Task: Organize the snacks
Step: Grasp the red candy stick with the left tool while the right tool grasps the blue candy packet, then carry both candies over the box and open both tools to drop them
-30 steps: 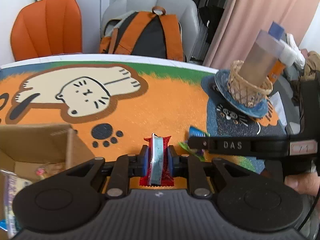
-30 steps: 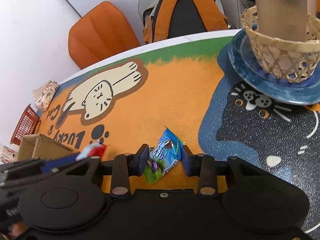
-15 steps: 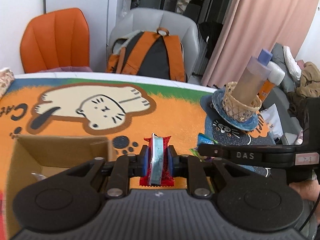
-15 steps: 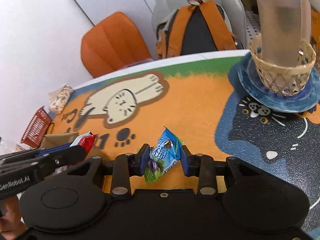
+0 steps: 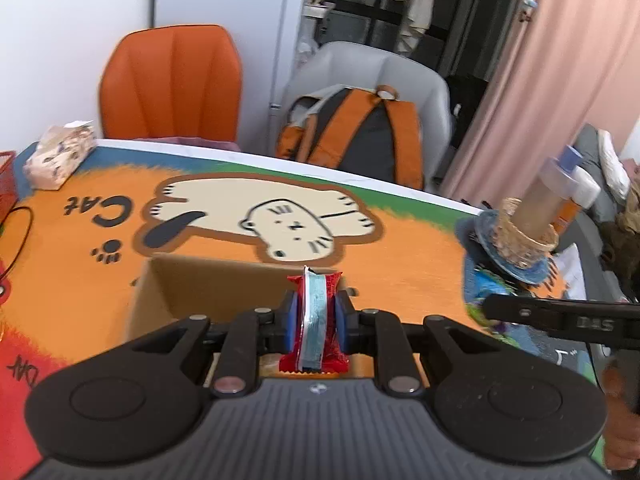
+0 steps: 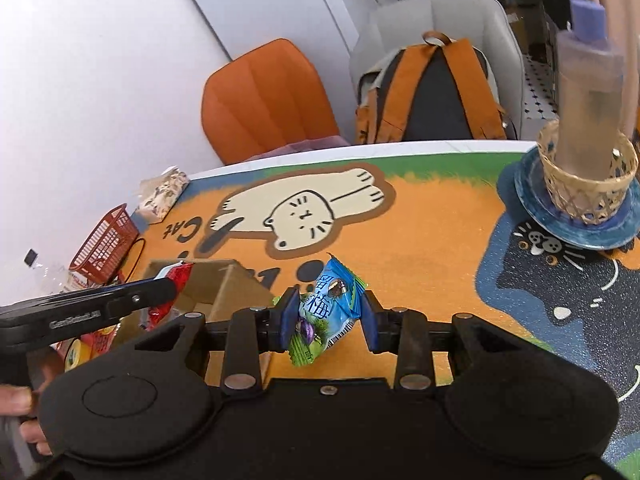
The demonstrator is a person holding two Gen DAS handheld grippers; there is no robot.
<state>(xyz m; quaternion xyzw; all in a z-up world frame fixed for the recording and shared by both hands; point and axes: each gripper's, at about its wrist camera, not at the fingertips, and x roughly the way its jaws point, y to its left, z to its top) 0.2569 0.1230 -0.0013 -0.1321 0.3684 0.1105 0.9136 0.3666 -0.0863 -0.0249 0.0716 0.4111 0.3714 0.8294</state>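
Observation:
My left gripper [image 5: 314, 322] is shut on a thin red and light-blue snack packet [image 5: 316, 320], held edge-on above the open cardboard box [image 5: 208, 284]. In the right wrist view that same red packet [image 6: 176, 276] hangs over the box [image 6: 228, 284] at the left. My right gripper [image 6: 328, 320] is shut on a blue and green candy packet [image 6: 326, 312], held above the orange mat to the right of the box. The left wrist view shows that blue packet [image 5: 486, 294] at its right edge.
A cat-print mat [image 6: 420, 240] covers the table. A blue plate with a woven basket holding a bottle [image 6: 584, 176] stands at the right. A red basket [image 6: 104, 240] and a tissue pack [image 5: 60, 156] are at the far left. Chairs and a backpack [image 5: 360, 136] stand behind the table.
Both grippers have risen and shifted left with their packets. The box now lies under the left gripper, and more of the table's far left side shows.

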